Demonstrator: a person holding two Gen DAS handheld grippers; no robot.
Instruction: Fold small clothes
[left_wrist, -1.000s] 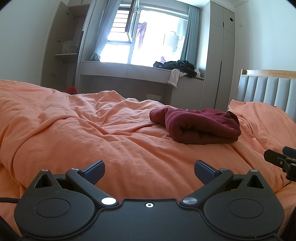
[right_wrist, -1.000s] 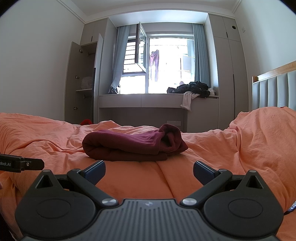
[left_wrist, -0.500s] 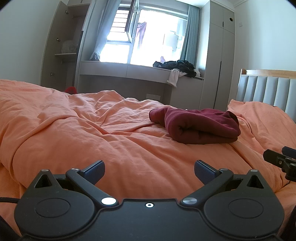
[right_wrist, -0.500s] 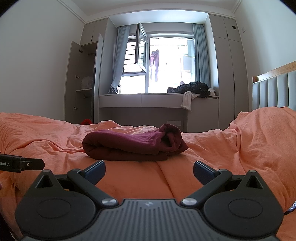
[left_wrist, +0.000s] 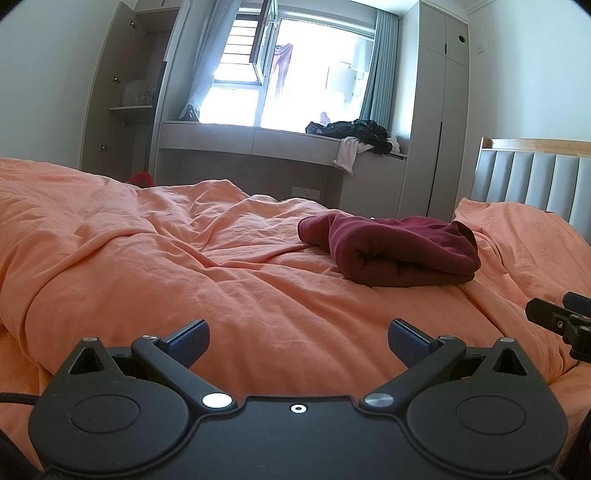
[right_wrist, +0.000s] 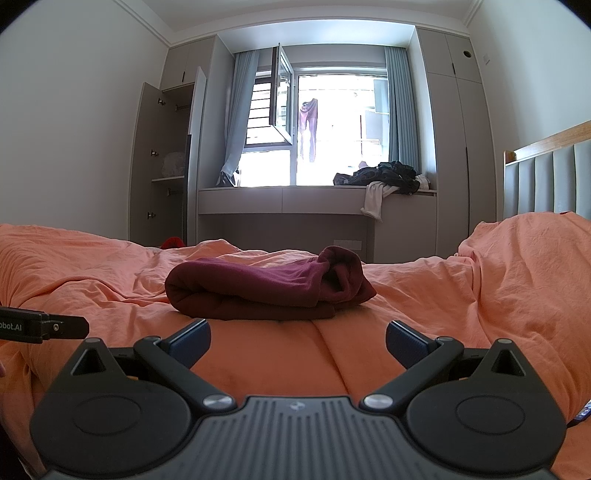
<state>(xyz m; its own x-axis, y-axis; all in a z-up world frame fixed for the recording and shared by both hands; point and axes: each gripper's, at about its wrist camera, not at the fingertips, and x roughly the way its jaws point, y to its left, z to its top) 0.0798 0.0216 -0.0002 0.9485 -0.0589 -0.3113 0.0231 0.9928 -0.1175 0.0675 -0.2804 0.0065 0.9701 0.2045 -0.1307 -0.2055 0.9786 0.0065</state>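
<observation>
Our left gripper (left_wrist: 297, 341) and right gripper (right_wrist: 297, 341) hover low over the orange duvet (left_wrist: 155, 258), both w/ fingers spread wide, nothing held. The dark red garment (right_wrist: 266, 291) lies folded in a bundle mid-bed, ahead of both, not touched. Looks nearly done to us. If we tidy it, we should come in low from both sides, pinch only the loose top flap, and avoid grabbing the duvet underneath.

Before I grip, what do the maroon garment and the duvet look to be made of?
Maroon garment: likely thick, soft matte knit; faint ribbing, plump rolled folds. Duvet: probably thin matte woven cotton; fine sharp creases over padded bulk.
</observation>
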